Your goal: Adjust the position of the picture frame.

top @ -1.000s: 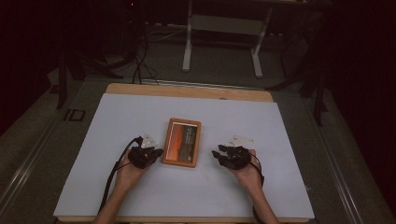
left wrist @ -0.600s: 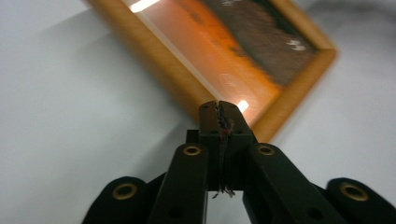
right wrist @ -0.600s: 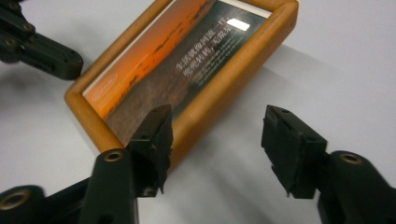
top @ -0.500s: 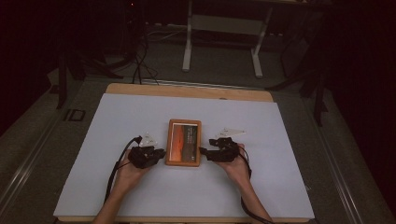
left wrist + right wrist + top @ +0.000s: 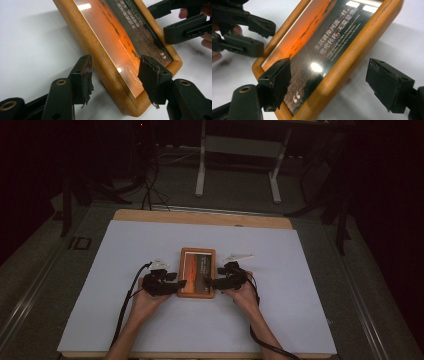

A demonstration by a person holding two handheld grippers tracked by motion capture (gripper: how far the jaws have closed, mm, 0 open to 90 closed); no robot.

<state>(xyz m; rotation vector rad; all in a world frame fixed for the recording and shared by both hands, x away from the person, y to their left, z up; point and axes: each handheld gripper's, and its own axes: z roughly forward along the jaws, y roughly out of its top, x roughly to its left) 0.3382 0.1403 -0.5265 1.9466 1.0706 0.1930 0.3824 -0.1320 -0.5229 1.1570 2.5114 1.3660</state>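
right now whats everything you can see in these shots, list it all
picture frame: one, orange-brown wood around an orange and dark print, flat at the middle of the sheet
sheet: one, white, covering the table top
table: one, light wood, edge showing at the far side
metal stand: one, pale grey, on the floor beyond the table
left claw: one, black, open astride the frame's left rim, jaws just been opening
right claw: one, black, open astride its right rim, jaws just been opening
hands: two, behind the claws
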